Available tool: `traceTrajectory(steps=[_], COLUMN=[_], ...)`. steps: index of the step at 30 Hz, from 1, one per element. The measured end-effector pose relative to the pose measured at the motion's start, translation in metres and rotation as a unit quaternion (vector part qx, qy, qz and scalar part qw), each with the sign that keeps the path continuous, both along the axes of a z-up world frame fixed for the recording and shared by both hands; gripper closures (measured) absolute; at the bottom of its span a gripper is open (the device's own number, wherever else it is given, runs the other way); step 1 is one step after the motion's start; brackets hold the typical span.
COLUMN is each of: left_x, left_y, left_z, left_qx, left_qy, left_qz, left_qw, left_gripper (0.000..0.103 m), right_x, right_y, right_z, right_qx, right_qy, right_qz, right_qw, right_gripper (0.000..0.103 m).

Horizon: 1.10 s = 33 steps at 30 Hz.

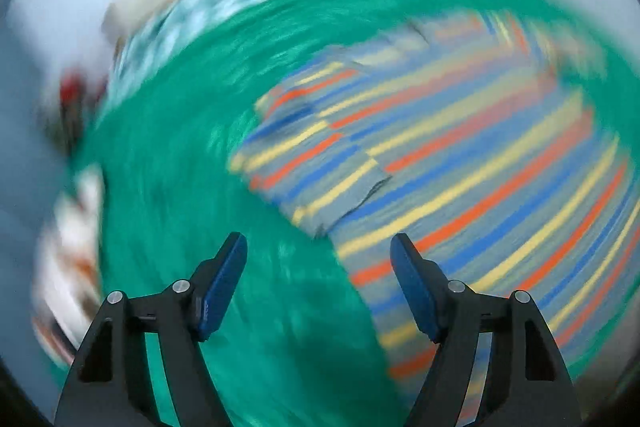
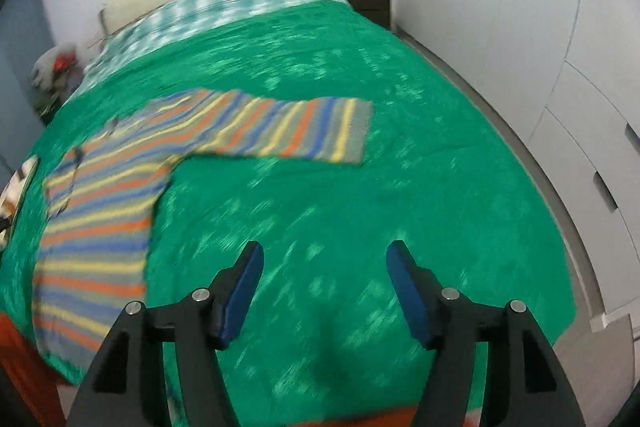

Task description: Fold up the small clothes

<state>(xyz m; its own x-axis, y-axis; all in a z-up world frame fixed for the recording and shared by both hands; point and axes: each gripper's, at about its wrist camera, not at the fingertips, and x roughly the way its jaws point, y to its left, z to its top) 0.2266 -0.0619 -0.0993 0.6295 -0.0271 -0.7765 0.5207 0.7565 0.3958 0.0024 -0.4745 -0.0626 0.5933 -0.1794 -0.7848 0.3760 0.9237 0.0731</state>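
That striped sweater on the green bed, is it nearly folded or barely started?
Barely started, it seems. Done: the striped sweater lies spread on the green bedspread. One sleeve still sticks straight out to the side; the other side may be turned in, but blur hides it. In hand: nothing; the left tongs and right tongs are open and empty. Left: that sleeve and the body folds.

Both grippers open, holding nothing.
The left gripper (image 1: pixel 318 245) and the right gripper (image 2: pixel 324 253) each point downward at a slant, blue-padded jaws spread wide apart with nothing between them.
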Motion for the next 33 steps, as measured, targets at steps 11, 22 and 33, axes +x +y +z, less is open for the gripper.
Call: traceTrajectory(steps=[11, 22, 33], left_x=[0.092, 0.146, 0.071], left_y=[-0.019, 0.187, -0.020], left_z=[-0.059, 0.078, -0.034], left_qx=[-0.014, -0.312, 0.036], left_qy=[0.123, 0.064, 0.094], left_qz=[-0.003, 0.253, -0.091], left_qw=[0.9923, 0.9136, 0.9907], left_gripper=[0.072, 0.101, 0.025], right_x=[-0.005, -0.008, -0.007], right_y=[0.017, 0.010, 0.008], right_z=[0.005, 0.006, 0.003], right_qx=[-0.031, -0.021, -0.012], right_qy=[-0.012, -0.031, -0.017], right_qz=[0.000, -0.010, -0.019], right_qw=[0.999, 0.999, 1.000], right_gripper=[0.039, 0.039, 0.039])
